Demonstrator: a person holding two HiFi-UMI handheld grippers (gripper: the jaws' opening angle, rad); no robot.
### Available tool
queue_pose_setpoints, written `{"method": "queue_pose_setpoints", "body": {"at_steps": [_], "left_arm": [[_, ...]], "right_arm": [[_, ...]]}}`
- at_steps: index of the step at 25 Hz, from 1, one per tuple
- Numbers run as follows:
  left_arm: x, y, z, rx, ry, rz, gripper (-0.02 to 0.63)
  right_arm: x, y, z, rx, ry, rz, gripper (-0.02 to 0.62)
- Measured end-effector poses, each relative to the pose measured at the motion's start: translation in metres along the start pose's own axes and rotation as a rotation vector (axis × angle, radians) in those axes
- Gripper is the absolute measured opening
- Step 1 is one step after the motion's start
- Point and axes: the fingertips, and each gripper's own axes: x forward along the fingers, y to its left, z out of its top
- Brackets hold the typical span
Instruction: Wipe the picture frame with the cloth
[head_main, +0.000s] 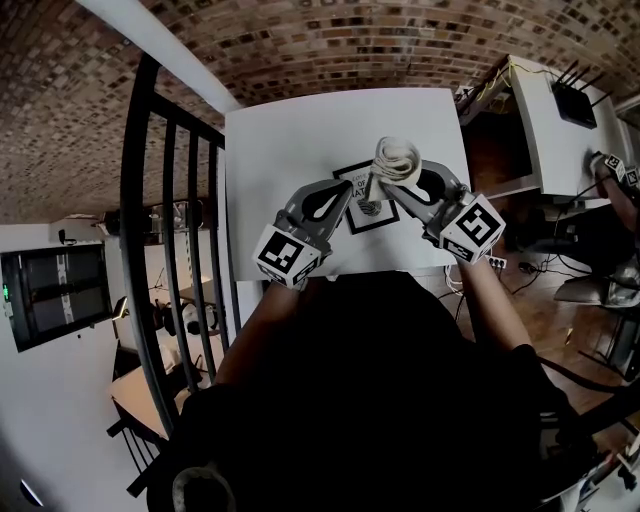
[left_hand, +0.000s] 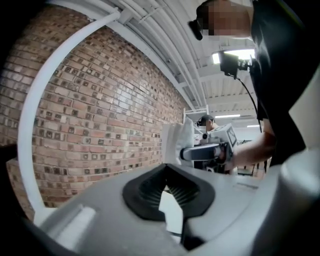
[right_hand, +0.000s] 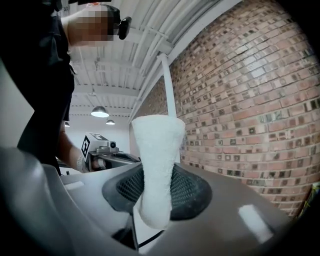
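The picture frame (head_main: 368, 214), black-edged around a white mat, lies flat on the white table (head_main: 300, 140) between the two gripper tips. My right gripper (head_main: 393, 190) is shut on a rolled off-white cloth (head_main: 397, 157), which stands up out of its jaws just over the frame's far edge. The right gripper view shows that cloth (right_hand: 155, 165) pinched between the black pads (right_hand: 187, 192). My left gripper (head_main: 346, 193) hovers at the frame's left side with its jaws together and nothing seen held. It faces the right gripper (left_hand: 206, 151) and the cloth (left_hand: 175, 141).
A black metal railing (head_main: 150, 200) runs along the table's left side. A white desk with a router (head_main: 575, 100) stands to the right, with cables and a power strip (head_main: 495, 263) on the floor. A brick wall (head_main: 330, 40) lies beyond the table.
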Motion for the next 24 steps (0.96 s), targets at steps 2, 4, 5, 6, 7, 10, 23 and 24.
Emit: {"method": "queue_pose_setpoints", "body": {"at_steps": [2,4,5,6,7,10,23,24], "left_arm": [[0.002,0.001,0.001,-0.002,-0.006,0.002,0.002],[0.002,-0.001,0.002,-0.010,-0.011,0.002,0.002],[0.002,-0.003,0.003,-0.014,-0.013,0.000,0.002],[0.002,-0.005,0.003,-0.016,-0.014,-0.002,0.002],[0.002,-0.006,0.004,-0.018,-0.014,-0.005,0.002],[0.001,-0.010,0.002,-0.023,-0.009,-0.010,0.002],[0.003,-0.007,-0.008,-0.033,0.027,0.003,0.001],[0.003,-0.006,-0.009,-0.034,0.029,0.004,0.002]], "right_arm": [[0.002,-0.001,0.003,-0.025,-0.001,0.004,0.125],[0.002,0.000,0.002,-0.038,0.006,0.006,0.125],[0.002,0.001,0.001,-0.037,0.007,0.010,0.126],[0.003,0.002,0.001,-0.034,0.008,0.016,0.126],[0.004,0.004,0.000,-0.030,0.009,0.025,0.126],[0.006,0.009,-0.006,-0.019,0.021,0.046,0.126],[0.014,0.012,-0.011,-0.014,0.038,0.087,0.126],[0.015,0.012,-0.011,-0.012,0.037,0.089,0.125]]}}
